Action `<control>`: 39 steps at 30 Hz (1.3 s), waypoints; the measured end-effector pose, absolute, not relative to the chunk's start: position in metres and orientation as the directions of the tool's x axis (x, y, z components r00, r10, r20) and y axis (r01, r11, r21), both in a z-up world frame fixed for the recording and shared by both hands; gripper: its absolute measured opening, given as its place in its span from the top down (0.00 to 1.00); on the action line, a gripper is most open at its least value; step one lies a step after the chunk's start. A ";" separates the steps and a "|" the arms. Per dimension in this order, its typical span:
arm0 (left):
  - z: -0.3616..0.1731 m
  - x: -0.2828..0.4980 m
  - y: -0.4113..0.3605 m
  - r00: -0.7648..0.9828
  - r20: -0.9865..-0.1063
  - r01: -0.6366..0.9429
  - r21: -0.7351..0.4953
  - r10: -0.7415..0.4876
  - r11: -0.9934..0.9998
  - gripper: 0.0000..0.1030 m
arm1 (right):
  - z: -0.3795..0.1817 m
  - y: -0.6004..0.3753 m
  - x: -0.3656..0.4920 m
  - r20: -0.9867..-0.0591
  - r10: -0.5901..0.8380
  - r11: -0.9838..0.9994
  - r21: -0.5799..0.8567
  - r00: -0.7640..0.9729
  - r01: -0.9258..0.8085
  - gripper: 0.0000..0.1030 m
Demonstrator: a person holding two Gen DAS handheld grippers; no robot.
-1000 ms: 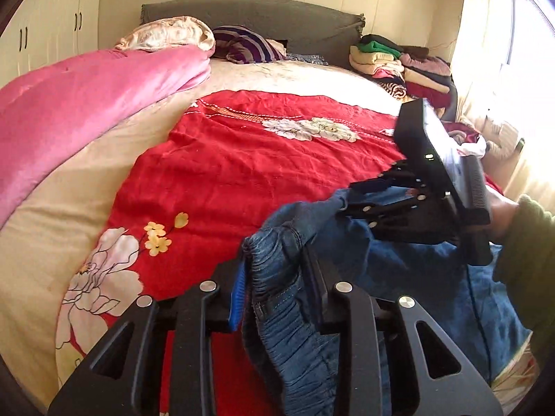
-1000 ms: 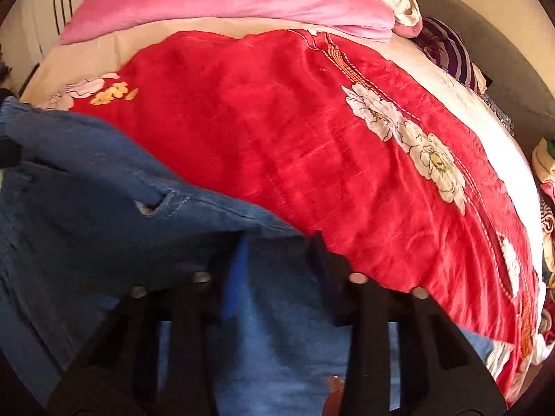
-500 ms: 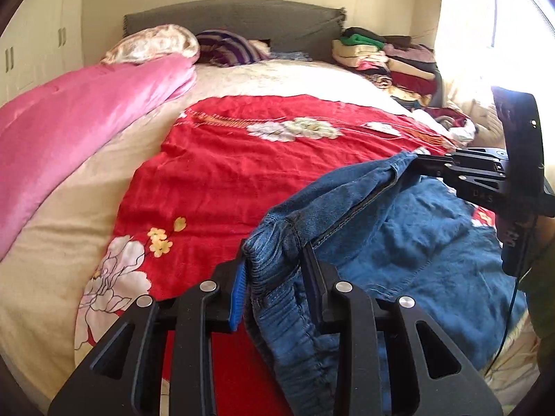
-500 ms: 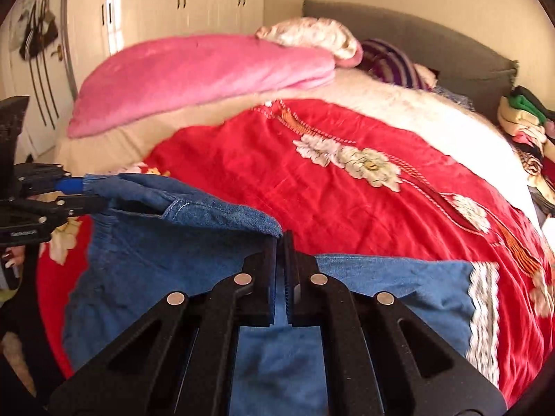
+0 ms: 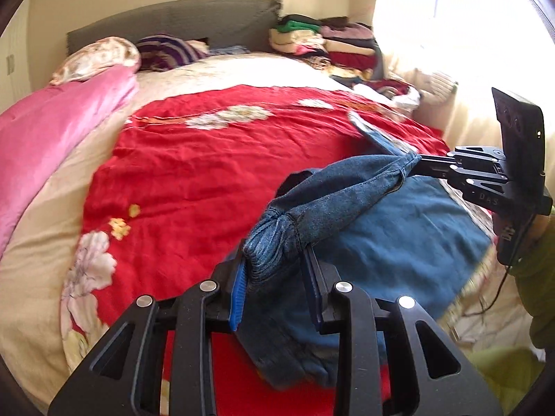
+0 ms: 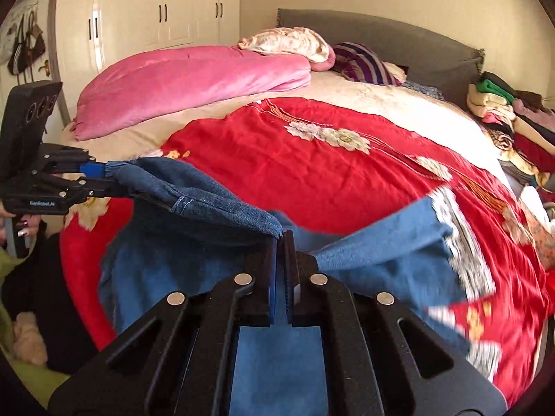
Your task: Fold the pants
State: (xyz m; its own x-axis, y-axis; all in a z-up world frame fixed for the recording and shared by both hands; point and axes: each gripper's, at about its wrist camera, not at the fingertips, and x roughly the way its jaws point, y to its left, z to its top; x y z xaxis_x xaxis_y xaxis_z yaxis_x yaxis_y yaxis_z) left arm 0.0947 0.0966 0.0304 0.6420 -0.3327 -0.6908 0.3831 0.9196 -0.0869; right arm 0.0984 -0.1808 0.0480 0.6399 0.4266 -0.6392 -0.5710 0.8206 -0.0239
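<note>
Blue denim pants (image 5: 409, 239) hang between my two grippers above the red flowered bedspread (image 5: 194, 180). My left gripper (image 5: 275, 277) is shut on the bunched elastic waistband at one end. My right gripper (image 6: 280, 260) is shut on the other end of the waistband (image 6: 215, 204), which is stretched taut between them. The right gripper also shows in the left wrist view (image 5: 421, 164), and the left gripper in the right wrist view (image 6: 95, 176). The legs (image 6: 399, 263) trail toward the right over the bed, blurred, with a white patterned cuff (image 6: 461, 253).
A pink quilt (image 6: 194, 79) lies along the bed's left side, with pillows (image 6: 360, 62) at the grey headboard. A stack of folded clothes (image 5: 322, 40) sits at the far right corner. White wardrobes (image 6: 156, 7) stand behind. A bright window (image 5: 451, 17) is on the right.
Both grippers have lifted the waistband and drawn apart, so it is stretched taut. The pant legs are swinging over the bed.
</note>
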 end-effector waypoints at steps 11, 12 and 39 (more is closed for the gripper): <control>0.000 0.045 0.080 0.619 -0.716 0.371 -0.095 -0.322 0.924 0.73 | 0.027 -0.188 0.020 -0.659 0.398 0.788 -0.112 0.639 -0.606 1.00; -0.003 0.041 0.078 0.617 -0.724 0.364 -0.085 -0.308 0.927 0.73 | 0.021 -0.190 0.015 -0.666 0.398 0.782 -0.114 0.631 -0.613 1.00; -0.028 0.024 0.115 0.585 -0.797 0.157 -0.075 -0.154 0.985 0.49 | -0.041 -0.184 -0.004 -0.722 0.453 0.733 -0.032 0.522 -0.680 0.96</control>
